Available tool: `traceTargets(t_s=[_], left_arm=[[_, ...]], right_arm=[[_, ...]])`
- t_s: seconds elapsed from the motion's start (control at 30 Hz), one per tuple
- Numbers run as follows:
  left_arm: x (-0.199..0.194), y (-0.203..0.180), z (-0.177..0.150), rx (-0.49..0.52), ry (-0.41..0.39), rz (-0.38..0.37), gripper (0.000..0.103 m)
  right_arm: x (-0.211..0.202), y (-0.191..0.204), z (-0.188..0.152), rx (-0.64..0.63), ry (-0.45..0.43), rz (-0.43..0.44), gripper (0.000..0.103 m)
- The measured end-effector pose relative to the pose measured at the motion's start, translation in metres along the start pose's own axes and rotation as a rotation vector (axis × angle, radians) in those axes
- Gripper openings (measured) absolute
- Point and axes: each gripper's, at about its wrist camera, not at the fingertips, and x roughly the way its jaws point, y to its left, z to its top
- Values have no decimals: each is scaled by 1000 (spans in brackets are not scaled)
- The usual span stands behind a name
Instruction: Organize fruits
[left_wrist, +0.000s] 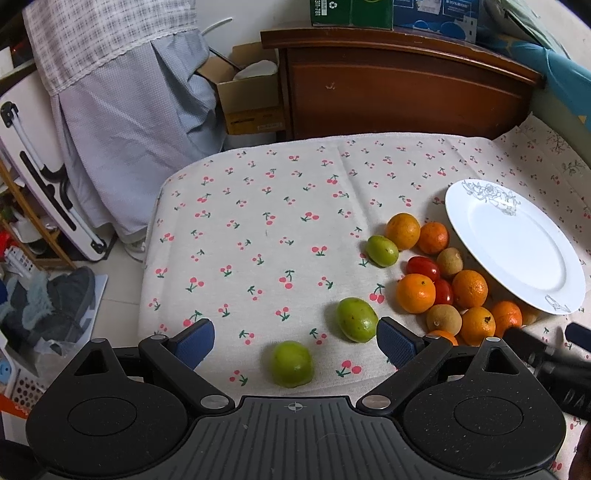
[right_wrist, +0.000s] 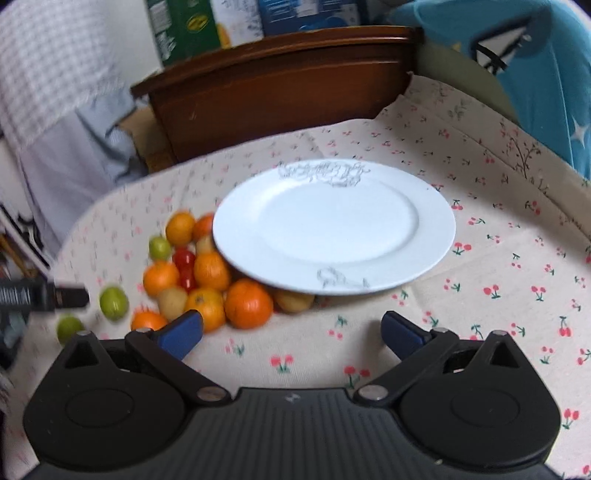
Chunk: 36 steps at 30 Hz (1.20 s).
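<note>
In the left wrist view my left gripper is open, with a green fruit lying on the cloth between its blue pads and nothing touching it. A second green fruit lies just ahead by the right pad. A third green fruit sits by the pile of oranges, red tomatoes and tan round fruits. An empty white plate lies to the right. My right gripper is open over bare cloth, the plate ahead and the fruit pile to its left.
The cherry-print cloth covers the surface, which drops off at the left edge. A brown wooden headboard stands behind, with boxes on top. A cardboard box and a draped grey cover sit at the back left. Blue fabric rises at the right.
</note>
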Motion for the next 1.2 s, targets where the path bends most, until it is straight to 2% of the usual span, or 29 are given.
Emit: traceTargets(t_s=[0.27, 0.43, 0.6, 0.7, 0.83, 0.9, 0.97, 1.2], left_arm=[[2, -4, -2, 16, 6, -3, 96], [2, -4, -2, 16, 3, -1, 96], [4, -4, -2, 18, 8, -1, 96], [3, -4, -2, 12, 8, -3, 96], [2, -5, -2, 12, 7, -5, 96], [2, -6, -2, 13, 8, -7, 96], [2, -6, -2, 13, 9, -9, 96], [5, -4, -3, 11, 15, 1, 96]], right_arm=[[17, -13, 14, 66, 2, -81, 102], [21, -13, 17, 60, -10, -85, 102], [23, -27, 23, 149, -19, -114, 102], [20, -29, 21, 178, -16, -89, 102], [16, -16, 16, 141, 6, -61, 102], [19, -9, 14, 95, 21, -93, 102], [22, -8, 15, 77, -7, -129, 102], [29, -26, 23, 166, -42, -209, 102]])
